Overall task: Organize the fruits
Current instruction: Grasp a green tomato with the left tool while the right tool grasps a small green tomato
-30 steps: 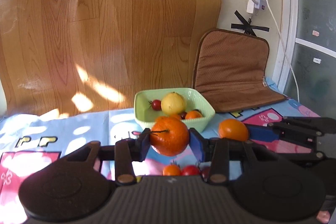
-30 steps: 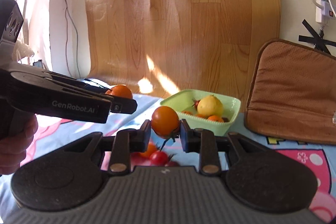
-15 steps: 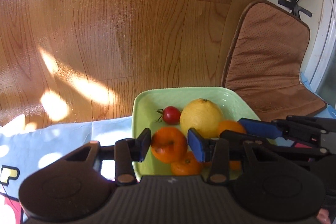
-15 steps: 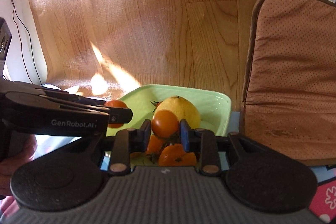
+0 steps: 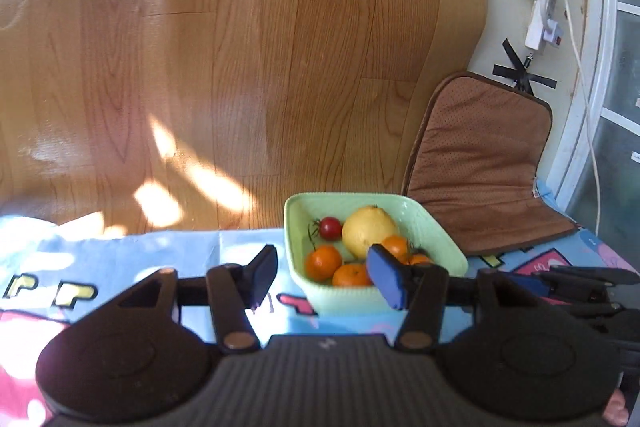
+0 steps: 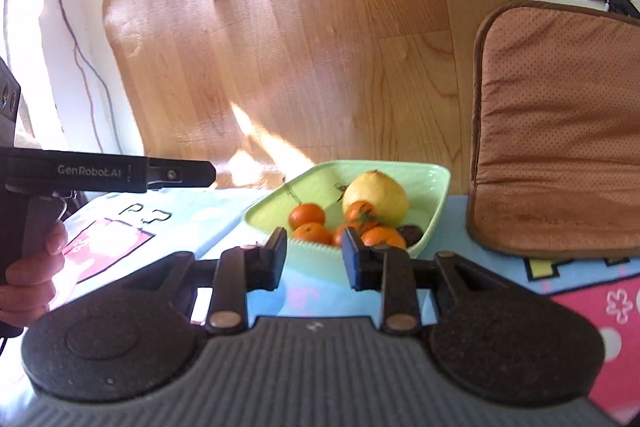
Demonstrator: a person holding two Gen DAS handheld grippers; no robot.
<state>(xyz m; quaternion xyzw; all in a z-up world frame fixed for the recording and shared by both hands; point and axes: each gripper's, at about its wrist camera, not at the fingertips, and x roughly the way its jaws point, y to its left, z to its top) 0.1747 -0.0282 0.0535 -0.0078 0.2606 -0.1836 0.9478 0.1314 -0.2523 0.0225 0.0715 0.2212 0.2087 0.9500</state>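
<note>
A pale green square bowl (image 5: 448,247) (image 6: 432,183) stands on the patterned cloth. It holds a yellow lemon (image 5: 370,231) (image 6: 376,195), a red cherry tomato (image 5: 330,227) and several small oranges (image 5: 323,262) (image 6: 307,215). My left gripper (image 5: 324,279) is open and empty, just short of the bowl's near rim. My right gripper (image 6: 314,259) is open and empty, in front of the bowl's near side. The left gripper's body (image 6: 104,175) shows at the left of the right wrist view.
A brown cushion (image 5: 480,163) (image 6: 560,131) leans against the wall right of the bowl. A wood-pattern sheet (image 5: 240,47) covers the wall behind. A power strip and white cable (image 5: 560,27) hang at the far right. The blue and pink cartoon cloth (image 6: 580,287) covers the surface.
Both grippers let go of their oranges into the bowl, opened, and drew back from it. The bowl now holds more oranges.
</note>
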